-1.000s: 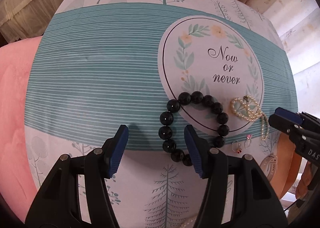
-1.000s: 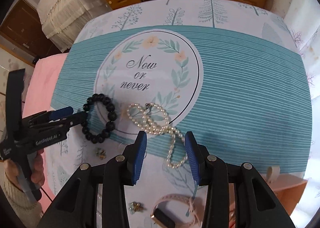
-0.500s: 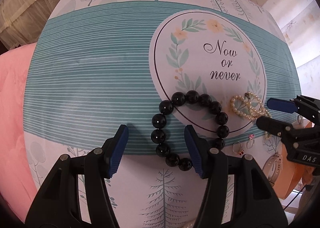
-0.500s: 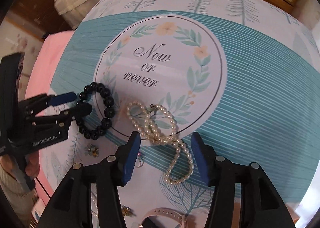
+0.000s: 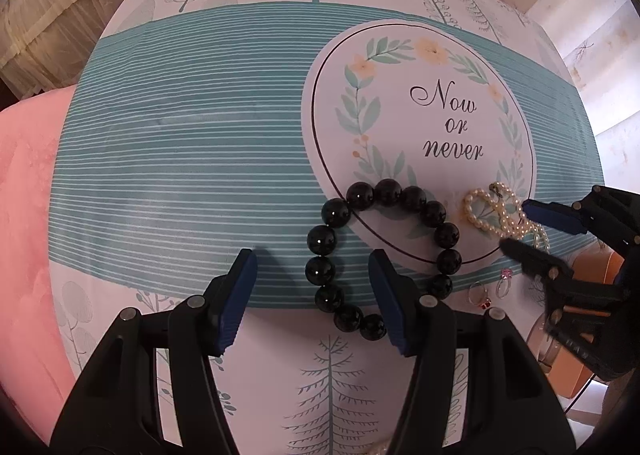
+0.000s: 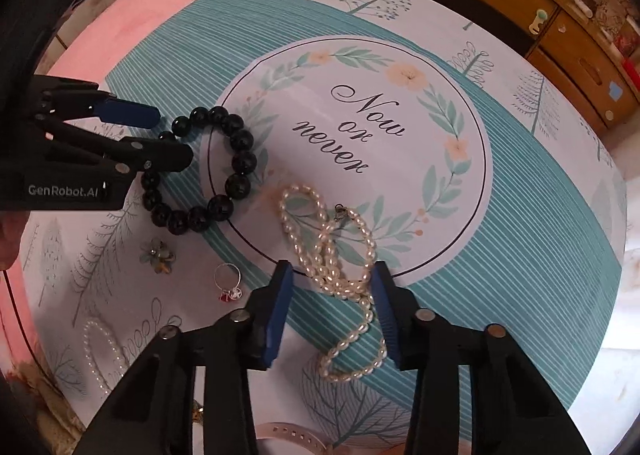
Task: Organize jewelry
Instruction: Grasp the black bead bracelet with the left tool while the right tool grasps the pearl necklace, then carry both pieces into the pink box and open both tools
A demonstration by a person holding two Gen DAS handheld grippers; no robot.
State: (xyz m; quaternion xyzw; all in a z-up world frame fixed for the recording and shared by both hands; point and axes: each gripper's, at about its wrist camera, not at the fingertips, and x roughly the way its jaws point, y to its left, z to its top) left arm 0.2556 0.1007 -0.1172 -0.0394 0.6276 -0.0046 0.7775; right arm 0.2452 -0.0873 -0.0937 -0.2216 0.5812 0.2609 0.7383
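I am closing my right claw (image 6: pixel 330 311) around the pearl necklace (image 6: pixel 332 267), not yet gripping, my left claw (image 5: pixel 312 295) gaping over the black bracelet (image 5: pixel 380 255); all jewelry is lying unsorted.

Right wrist view: bead bracelet (image 6: pixel 208 171) on surface (image 6: pixel 540 215), left of pearl necklace (image 6: pixel 332 267). Flower piece (image 6: pixel 157 255) and ring (image 6: pixel 228 281) nearer camera, below bracelet. Small pearl loop (image 6: pixel 100 351) at near-left edge. Drawers (image 6: pixel 560 27) behind.
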